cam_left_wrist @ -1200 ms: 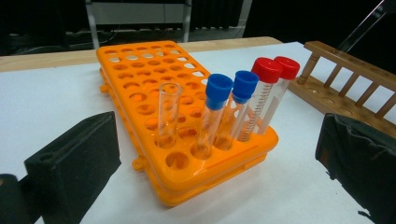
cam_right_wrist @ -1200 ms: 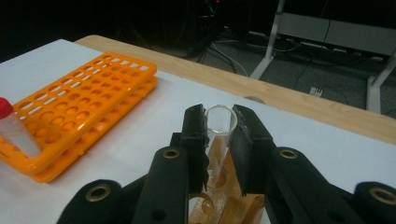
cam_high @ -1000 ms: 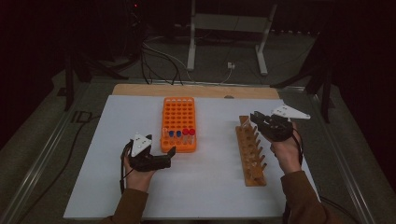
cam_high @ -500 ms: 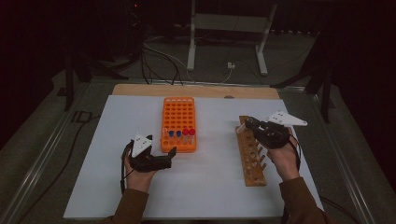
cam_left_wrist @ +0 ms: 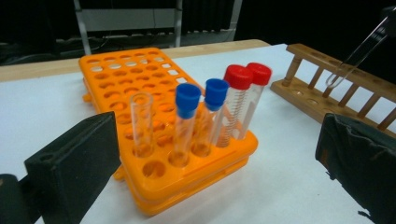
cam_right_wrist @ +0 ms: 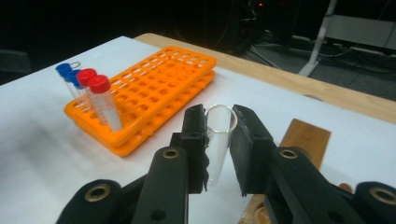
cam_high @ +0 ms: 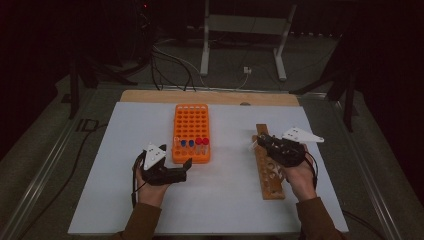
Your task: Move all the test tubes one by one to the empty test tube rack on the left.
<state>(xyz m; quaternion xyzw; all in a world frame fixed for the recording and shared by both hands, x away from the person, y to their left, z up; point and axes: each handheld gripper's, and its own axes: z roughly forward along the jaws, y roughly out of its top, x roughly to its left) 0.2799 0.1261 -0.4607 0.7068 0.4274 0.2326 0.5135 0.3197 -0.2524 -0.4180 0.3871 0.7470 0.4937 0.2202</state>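
My right gripper point(cam_right_wrist: 218, 116) is shut on a clear, uncapped glass tube point(cam_right_wrist: 218, 140) and holds it over the wooden tube rack point(cam_high: 270, 176), near that rack's far end. The same tube point(cam_left_wrist: 359, 51) hangs tilted above the wooden rack point(cam_left_wrist: 322, 88) in the left gripper view. My left gripper point(cam_high: 184, 170) rests open on the table just in front of the orange rack point(cam_high: 191, 125), with nothing between its jaws. The front rows of the orange rack point(cam_left_wrist: 140, 79) hold one clear uncapped tube point(cam_left_wrist: 141, 121), two blue-capped tubes point(cam_left_wrist: 188, 100) and two red-capped tubes point(cam_left_wrist: 239, 77).
Both racks stand on a white sheet point(cam_high: 225, 200) over the table, and a bare wooden strip point(cam_high: 210, 96) runs along its far edge. Beyond the table, cables point(cam_high: 170, 60) and a metal stand point(cam_high: 240, 35) are on the dark floor.
My right gripper has come nearer and lower over the wooden rack with the clear tube still in it. The left gripper has not moved.
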